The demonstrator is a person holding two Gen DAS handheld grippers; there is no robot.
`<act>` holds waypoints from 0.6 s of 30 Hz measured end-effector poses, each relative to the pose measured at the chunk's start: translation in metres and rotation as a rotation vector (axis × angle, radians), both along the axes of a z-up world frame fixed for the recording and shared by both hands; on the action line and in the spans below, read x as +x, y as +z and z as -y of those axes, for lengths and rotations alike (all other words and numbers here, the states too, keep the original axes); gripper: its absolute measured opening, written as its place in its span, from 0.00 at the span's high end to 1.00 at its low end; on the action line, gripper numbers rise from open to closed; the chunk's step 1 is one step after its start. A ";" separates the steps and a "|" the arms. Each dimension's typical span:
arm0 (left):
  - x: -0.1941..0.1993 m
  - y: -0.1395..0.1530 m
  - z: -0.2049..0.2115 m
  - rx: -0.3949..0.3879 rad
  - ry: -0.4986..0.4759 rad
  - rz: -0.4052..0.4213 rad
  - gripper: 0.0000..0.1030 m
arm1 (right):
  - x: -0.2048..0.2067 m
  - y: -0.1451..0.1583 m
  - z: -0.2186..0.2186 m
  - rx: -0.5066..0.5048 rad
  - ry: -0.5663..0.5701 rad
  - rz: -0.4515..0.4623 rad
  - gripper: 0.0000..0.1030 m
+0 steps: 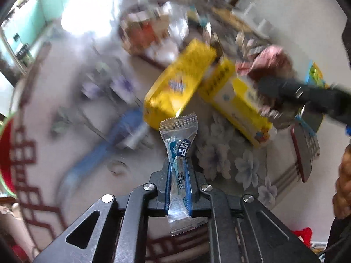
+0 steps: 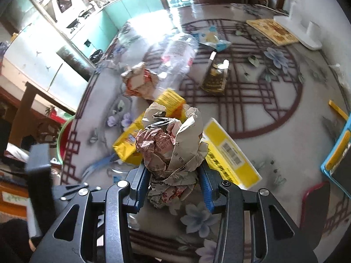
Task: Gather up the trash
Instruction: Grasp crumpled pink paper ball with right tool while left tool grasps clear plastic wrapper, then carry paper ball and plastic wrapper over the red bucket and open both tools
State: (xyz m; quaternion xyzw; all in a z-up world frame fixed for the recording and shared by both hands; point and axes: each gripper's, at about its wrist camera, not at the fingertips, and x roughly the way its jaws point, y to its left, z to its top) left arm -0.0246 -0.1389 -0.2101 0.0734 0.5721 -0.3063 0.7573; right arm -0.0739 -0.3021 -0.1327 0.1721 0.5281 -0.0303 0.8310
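The left gripper (image 1: 178, 171) is pinched tight on a clear blue-printed wrapper (image 1: 178, 144) above the blurred, possibly floral table (image 1: 248, 171); the right gripper (image 2: 173, 175) clamps a crumpled newspaper ball (image 2: 171, 142) over yellow boxes (image 2: 230, 151)

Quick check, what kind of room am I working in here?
Probably a home dining area beside a kitchen: a round patterned table strewn with trash, teal cabinets behind it, and a white fridge at left.

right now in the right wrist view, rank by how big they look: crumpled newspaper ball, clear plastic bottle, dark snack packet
1. Crumpled newspaper ball, though it sits nearest the camera, so this is unsure
2. Clear plastic bottle
3. Dark snack packet
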 end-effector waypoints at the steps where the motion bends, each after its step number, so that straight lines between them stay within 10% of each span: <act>1: 0.003 0.008 -0.006 -0.009 0.015 0.025 0.91 | 0.002 0.002 -0.004 -0.003 0.008 0.006 0.61; 18: 0.055 0.077 -0.144 -0.054 0.294 0.219 0.91 | 0.048 0.032 -0.087 -0.071 0.132 0.094 0.61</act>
